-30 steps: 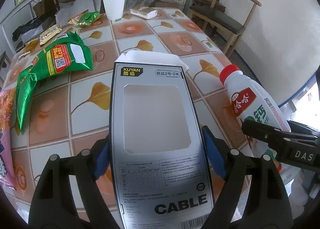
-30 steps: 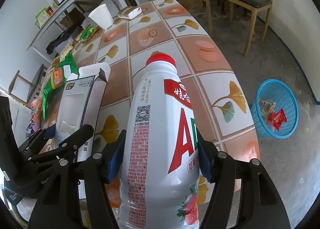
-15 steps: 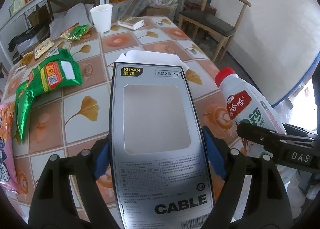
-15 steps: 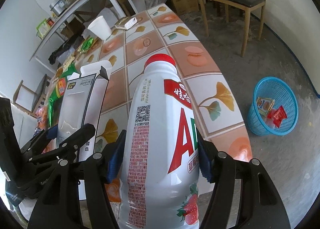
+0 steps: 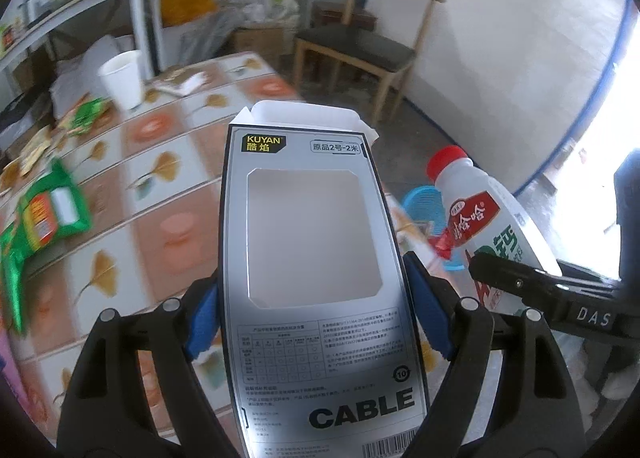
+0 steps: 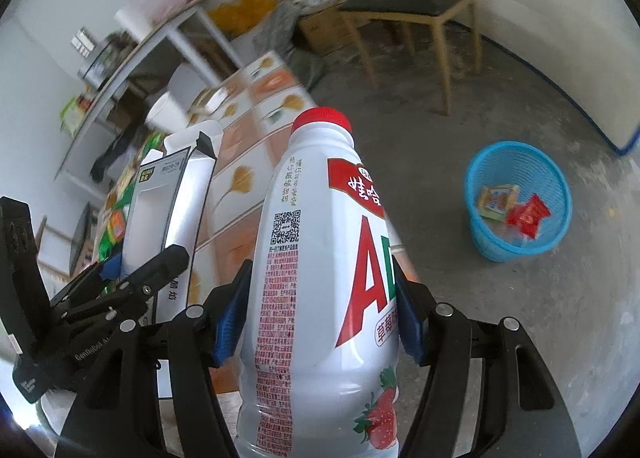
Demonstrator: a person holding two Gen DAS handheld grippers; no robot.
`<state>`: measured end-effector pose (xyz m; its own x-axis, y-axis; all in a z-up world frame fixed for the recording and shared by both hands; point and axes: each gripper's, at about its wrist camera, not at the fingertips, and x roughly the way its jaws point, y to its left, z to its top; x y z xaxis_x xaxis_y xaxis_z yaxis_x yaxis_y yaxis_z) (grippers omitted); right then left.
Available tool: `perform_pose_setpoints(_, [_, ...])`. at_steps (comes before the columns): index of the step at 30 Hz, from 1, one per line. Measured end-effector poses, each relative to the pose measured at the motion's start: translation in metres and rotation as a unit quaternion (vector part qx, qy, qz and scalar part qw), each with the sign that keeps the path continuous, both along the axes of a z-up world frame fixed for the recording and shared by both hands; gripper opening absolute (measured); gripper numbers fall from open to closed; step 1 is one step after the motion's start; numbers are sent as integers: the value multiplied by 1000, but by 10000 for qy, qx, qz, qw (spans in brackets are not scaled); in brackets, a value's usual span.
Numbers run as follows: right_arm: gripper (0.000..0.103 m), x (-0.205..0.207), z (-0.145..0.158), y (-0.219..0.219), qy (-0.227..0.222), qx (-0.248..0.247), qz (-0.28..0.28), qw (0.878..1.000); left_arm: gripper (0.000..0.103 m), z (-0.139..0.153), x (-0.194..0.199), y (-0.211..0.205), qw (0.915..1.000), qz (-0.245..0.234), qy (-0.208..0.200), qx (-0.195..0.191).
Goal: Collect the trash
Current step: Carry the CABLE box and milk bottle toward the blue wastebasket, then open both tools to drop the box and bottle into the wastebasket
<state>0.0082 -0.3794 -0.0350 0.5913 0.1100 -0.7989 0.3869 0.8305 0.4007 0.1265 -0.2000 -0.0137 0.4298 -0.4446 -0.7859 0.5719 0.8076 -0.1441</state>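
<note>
Between left gripper (image 5: 316, 322) pads: flat cardboard box (image 5: 312, 258) | right gripper (image 6: 320, 322): smooth plastic bottle (image 6: 320, 278)

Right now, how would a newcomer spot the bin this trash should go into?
Look past the end of the tiled table to the bare concrete floor, on the side nearer the wooden chair. The bin stands there alone: a round blue mesh basket, the only blue thing on the floor, with a few wrappers already inside.

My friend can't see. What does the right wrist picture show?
The right gripper holds a white drink bottle with a red cap. Beyond it, a blue basket with wrappers inside stands on the floor.
</note>
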Motion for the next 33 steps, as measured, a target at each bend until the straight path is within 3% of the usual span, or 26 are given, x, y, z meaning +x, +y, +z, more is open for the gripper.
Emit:
perform_pose_setpoints(6, [62,-33,-3,-57,20,23,-750,9972,78,-2,10,-66,9973,-630,358,-121])
perform_pose_setpoints(13, [62,-57,-37,-144,104,763,-1574,9845,78,-30,27,-154,9861,-1171,1179,9])
perform_pose_setpoints(20, [63,-44,-81,-213,135,1496,-2081,9665,78,-60,47,-256,9735,-1594,1624,237])
perform_pose_setpoints(22, [64,-33,-101,-244,96,1808,-2271,9569,86,-67,53,-282,9716,-1635,1707,148])
perform_pose_setpoints(24, [70,-23,-118,-264,30,1987,-2364,9511,88,-76,62,-309,9722,-1621,1679,193])
perform_pose_setpoints(27, [70,-22,-148,-287,135,2135,-2715,9384,88,-89,65,-328,9721,-1608,1691,227])
perform_pose_setpoints(30, [70,-35,-163,-288,104,2259,-2978,9274,87,-93,65,-319,9727,-1454,1806,87])
perform_pose_setpoints(33, [70,-48,-164,-275,61,2129,-2939,9318,87,-86,62,-305,9748,-1502,1650,-42])
